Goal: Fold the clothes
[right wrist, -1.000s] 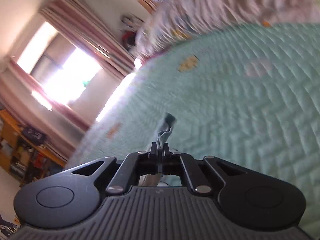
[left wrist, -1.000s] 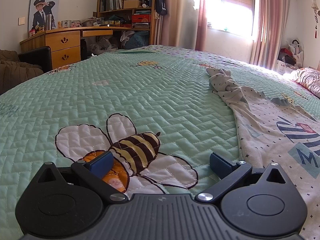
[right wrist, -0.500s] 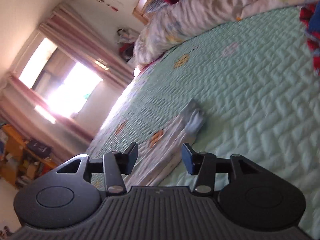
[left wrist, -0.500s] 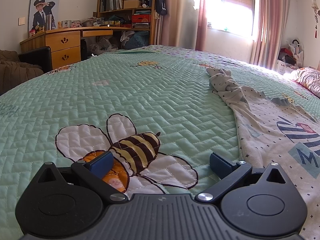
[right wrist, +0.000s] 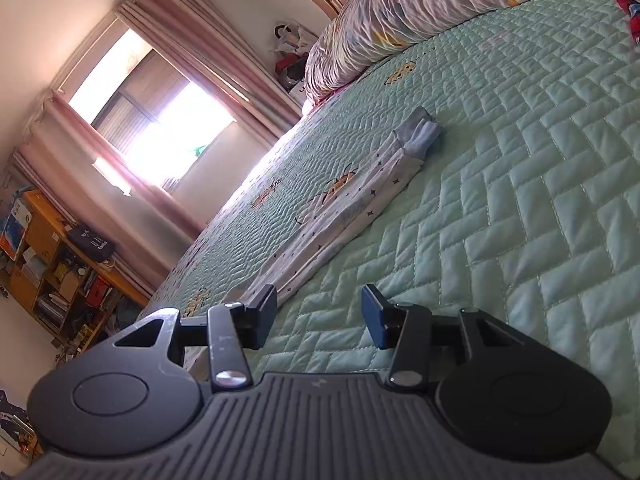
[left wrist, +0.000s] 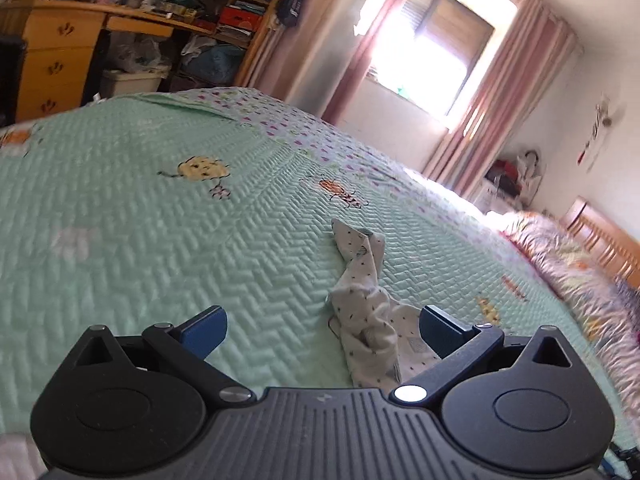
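My left hand-held gripper (left wrist: 323, 330) stands with its jaws wide apart above the mint-green quilted bedspread (left wrist: 140, 240); nothing is clamped. The garment, a white top with small dark specks (left wrist: 370, 320), lies on the bedspread: its twisted sleeve runs from just inside the right-hand blue pad (left wrist: 438, 330) away toward the window (left wrist: 432, 48). The cloth sits nearer that pad than the left pad, and I cannot tell whether pad and cloth touch.

My right hand-held gripper (right wrist: 319, 316) has its jaws about half apart, with only bedspread between them. In this view the other sleeve of the garment (right wrist: 352, 204) lies stretched flat on the bedspread, starting beside the left-hand finger (right wrist: 262, 314) and ending in a pale blue cuff (right wrist: 420, 134) on the side toward the pink rumpled duvet (right wrist: 400, 12). The sleeve lies outside the jaws.

Beyond the garment, past the far edge of the bed, are pink curtains (left wrist: 488, 128) flanking the window, a wooden bookshelf (left wrist: 240, 0) and a wooden desk with drawers (left wrist: 56, 52)
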Motion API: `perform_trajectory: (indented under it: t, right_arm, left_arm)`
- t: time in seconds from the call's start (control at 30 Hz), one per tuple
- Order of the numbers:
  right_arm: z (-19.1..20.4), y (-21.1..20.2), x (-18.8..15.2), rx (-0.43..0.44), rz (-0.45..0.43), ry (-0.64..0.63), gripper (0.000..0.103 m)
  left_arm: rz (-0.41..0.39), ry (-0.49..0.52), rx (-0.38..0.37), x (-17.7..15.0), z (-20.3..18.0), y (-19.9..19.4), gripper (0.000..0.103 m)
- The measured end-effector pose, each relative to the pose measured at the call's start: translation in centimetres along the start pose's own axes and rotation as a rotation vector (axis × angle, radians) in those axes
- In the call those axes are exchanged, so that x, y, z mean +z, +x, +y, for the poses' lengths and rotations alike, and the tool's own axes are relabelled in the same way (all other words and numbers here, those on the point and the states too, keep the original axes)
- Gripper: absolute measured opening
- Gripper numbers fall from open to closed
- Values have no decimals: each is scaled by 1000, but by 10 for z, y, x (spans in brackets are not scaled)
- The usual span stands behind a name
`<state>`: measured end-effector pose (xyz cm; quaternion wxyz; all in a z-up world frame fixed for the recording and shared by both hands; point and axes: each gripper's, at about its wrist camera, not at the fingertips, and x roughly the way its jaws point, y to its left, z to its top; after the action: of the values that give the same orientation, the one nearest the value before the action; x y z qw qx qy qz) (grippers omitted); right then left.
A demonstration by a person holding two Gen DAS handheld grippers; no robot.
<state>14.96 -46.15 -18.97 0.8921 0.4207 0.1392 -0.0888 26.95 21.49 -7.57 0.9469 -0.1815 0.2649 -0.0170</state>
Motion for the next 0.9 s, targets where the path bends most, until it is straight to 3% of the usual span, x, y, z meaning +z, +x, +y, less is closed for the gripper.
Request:
perform_trajectory:
  t: [0.13,0.2,0.23,0.33,0.4,0.53,0.67,0.73,0.8,0.83,0.9]
  right_arm:
    - [-2,-4,-4,7,-8,5,49]
    - [-3,-3,-5,10,-11,6,49]
    - [-3,-2,-5,11,-12,6,49]
    - [-2,-1,-6,13,-15,3,50]
    - [-1,0,-5,17,-16,-3,52]
    - [2,0,-6,32,-12,-18,59]
    - [5,0,-6,45,-8,-26,63]
    - [7,0,-7,51,-7,-32,67]
    - [8,0,-7,56,-4,-39,70]
    - [9,-1,-7,58,-3,-42,70]
    - [9,-1,-7,60,-3,-43,71]
  left_arm:
    - [121,256,103,54,-39,91,102]
    - [189,283,141,71,-49,133,102]
    - [220,285,149,79,-53,153,102]
    - [297,183,64,90,-63,203,102]
    - [348,169,59,88,-75,237,102]
    - [447,219,176,81,-91,298,101]
    - [426,166,243,79,-82,307,93]
    - [399,171,258,77,-80,300,73]
    - [376,174,258,82,-79,291,28]
    - [356,158,274,86,-77,283,18]
    - [264,133,347,94,-72,256,14]
